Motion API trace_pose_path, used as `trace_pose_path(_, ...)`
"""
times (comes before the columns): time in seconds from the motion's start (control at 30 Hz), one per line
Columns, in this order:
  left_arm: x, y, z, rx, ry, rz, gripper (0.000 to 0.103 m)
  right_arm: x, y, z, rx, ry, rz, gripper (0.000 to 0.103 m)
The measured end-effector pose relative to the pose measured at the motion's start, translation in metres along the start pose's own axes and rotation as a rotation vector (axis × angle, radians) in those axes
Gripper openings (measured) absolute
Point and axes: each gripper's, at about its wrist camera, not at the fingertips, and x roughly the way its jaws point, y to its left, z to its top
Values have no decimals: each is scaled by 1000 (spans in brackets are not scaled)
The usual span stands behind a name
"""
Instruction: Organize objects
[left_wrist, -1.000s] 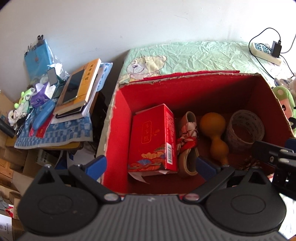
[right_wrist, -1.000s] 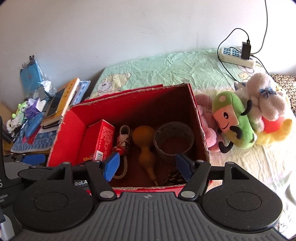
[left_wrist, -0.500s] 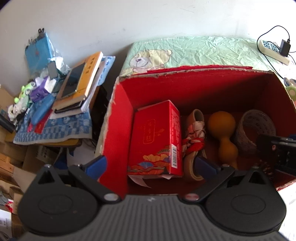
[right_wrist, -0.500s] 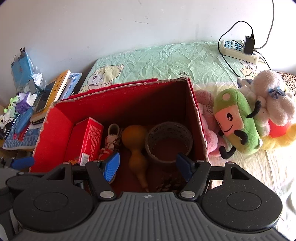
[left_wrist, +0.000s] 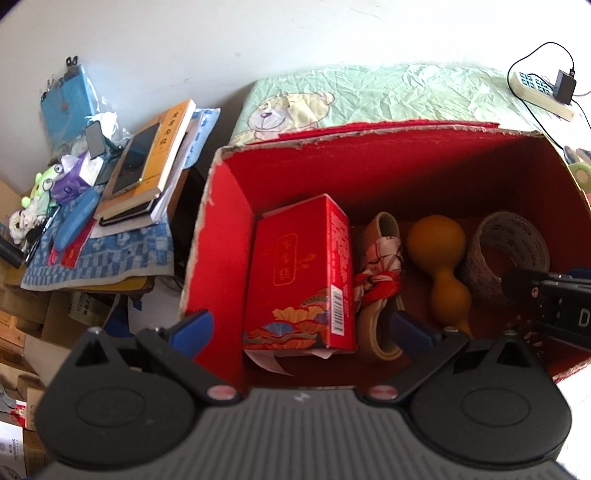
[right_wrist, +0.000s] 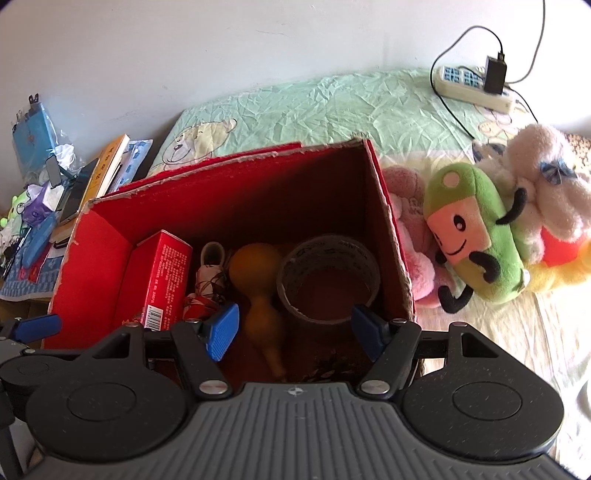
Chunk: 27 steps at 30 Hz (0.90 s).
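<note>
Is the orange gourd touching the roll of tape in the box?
Cannot tell. In the right wrist view the gourd overlaps the tape roll's edge; the left wrist view shows only a dark sliver between them.

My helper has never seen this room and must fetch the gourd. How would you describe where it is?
Find the open red cardboard box on the bed. Four things lie in a row on its floor; the gourd sits between the cloth-wrapped bundle and the tape roll. It alone is smooth, orange-brown and two-bulbed.

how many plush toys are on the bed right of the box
3 clearly: a pink one against the box, a green one beside it, a white one further right. Red and yellow plush beneath the white may be a fourth.
</note>
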Motion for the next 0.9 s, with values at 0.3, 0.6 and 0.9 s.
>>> trace_pose_path(0.3, 5, -3, -6, -4, 10, -28, 102, 0, 1, -1, -21, -4, -4, 70)
trace_pose_path(0.6, 8, -4, -10, -3, 17, -39, 102, 0, 1, -1, -29, -12, -31, 70)
trace_pose_path(0.9, 4, -5, -10, 10, 0, -34, 102, -1, 2, -3, -28, -21, -41, 70)
